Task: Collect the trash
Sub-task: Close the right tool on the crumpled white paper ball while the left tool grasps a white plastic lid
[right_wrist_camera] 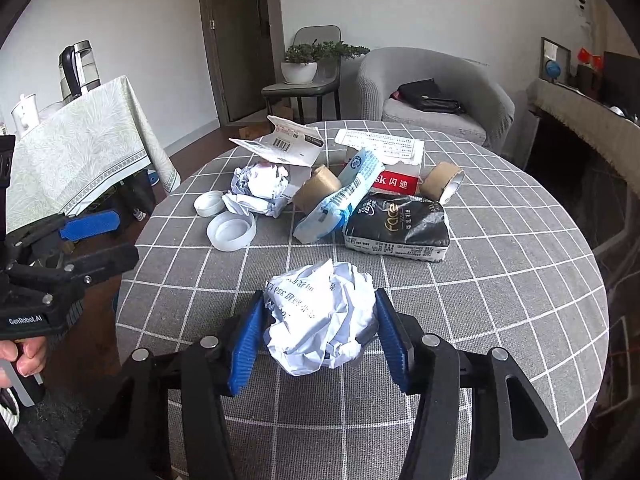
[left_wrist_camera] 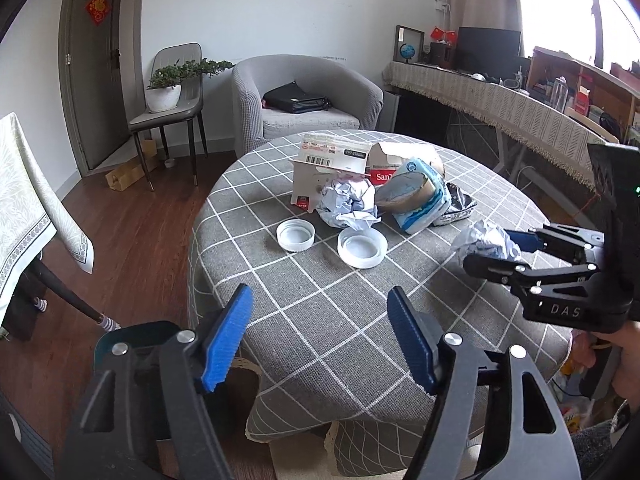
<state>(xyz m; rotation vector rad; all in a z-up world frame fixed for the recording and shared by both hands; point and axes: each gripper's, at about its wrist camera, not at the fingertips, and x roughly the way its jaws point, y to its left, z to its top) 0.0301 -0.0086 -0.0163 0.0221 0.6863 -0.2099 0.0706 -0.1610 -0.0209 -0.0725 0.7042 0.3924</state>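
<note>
Trash lies on a round table with a grey checked cloth point(right_wrist_camera: 500, 280). My right gripper point(right_wrist_camera: 320, 336) is shut on a crumpled white paper ball point(right_wrist_camera: 320, 316), its blue pads pressing both sides; it also shows in the left wrist view point(left_wrist_camera: 486, 240). My left gripper point(left_wrist_camera: 320, 336) is open and empty above the table's near left edge; in the right wrist view point(right_wrist_camera: 96, 240) it hovers off the table's left side. Further back lie another paper ball point(right_wrist_camera: 260, 188), two white lids point(right_wrist_camera: 231, 232), cardboard tubes point(right_wrist_camera: 318, 188), a blue wrapper point(right_wrist_camera: 340, 200), a black packet point(right_wrist_camera: 400, 226) and torn boxes point(right_wrist_camera: 380, 164).
A grey armchair point(left_wrist_camera: 304, 92) with a black bag stands behind the table. A chair with a potted plant point(left_wrist_camera: 168, 88) is by the door. A cloth-covered side table point(right_wrist_camera: 80, 144) with a kettle is at the left, a long desk point(left_wrist_camera: 500, 100) at the right.
</note>
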